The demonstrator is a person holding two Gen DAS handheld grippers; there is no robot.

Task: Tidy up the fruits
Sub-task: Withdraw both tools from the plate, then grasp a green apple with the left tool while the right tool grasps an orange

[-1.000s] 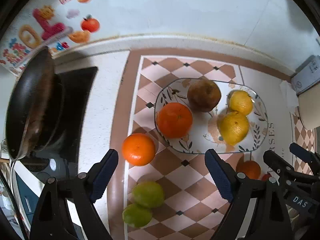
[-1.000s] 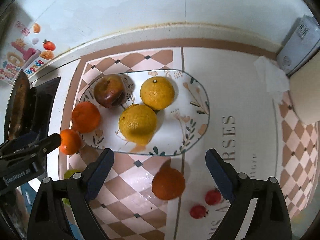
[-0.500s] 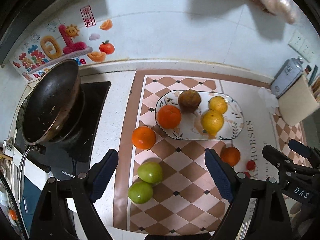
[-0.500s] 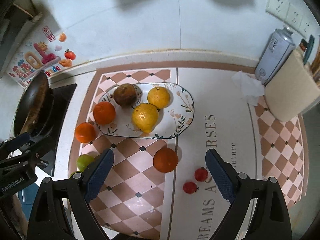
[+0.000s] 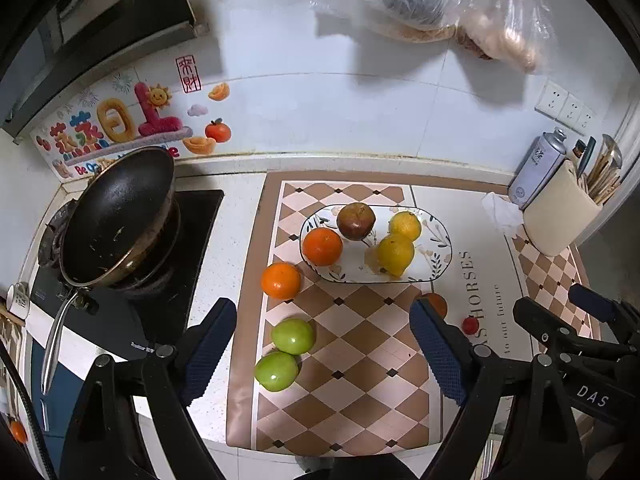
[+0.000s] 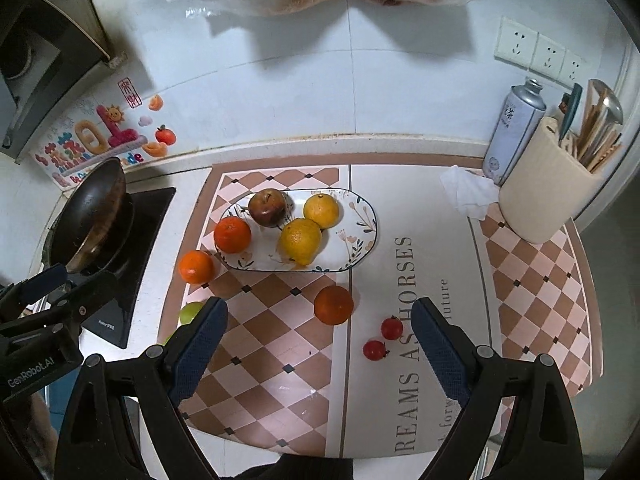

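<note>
From where I sit, the worktop [image 6: 420, 216] carries a checked mat [image 6: 280, 344] with the oval patterned plate [image 6: 362, 246] near its far edge, and the plate already holds four fruits: a dark reddish apple [image 6: 267, 207], two yellow citrus fruits [image 6: 300, 241] touching each other beside it, and one orange [image 6: 232, 234] at the plate's left end. I judge the job roughly half done, since as many pieces lie loose on the mat. A second orange [image 5: 281, 280] sits just off the plate's left end, close to the rim but outside it; a third orange [image 6: 333, 305] lies in front of the plate, apart from it. Two green fruits [image 5: 292, 336] touch each other nearer to me on the left part of the mat, and two small red tomatoes [image 6: 391, 328] lie side by side on the printed panel to the right. My left hand-held gripper [image 5: 323, 354] hangs above the mat with its jaws spread wide and nothing between them, the green pair showing in the gap below. My right hand-held gripper [image 6: 318, 350] is likewise wide and empty, with the front orange and the tomatoes below its gap. What remains, as I read it, is to gather the six loose pieces; the plate has bare room mainly at its right end.
</note>
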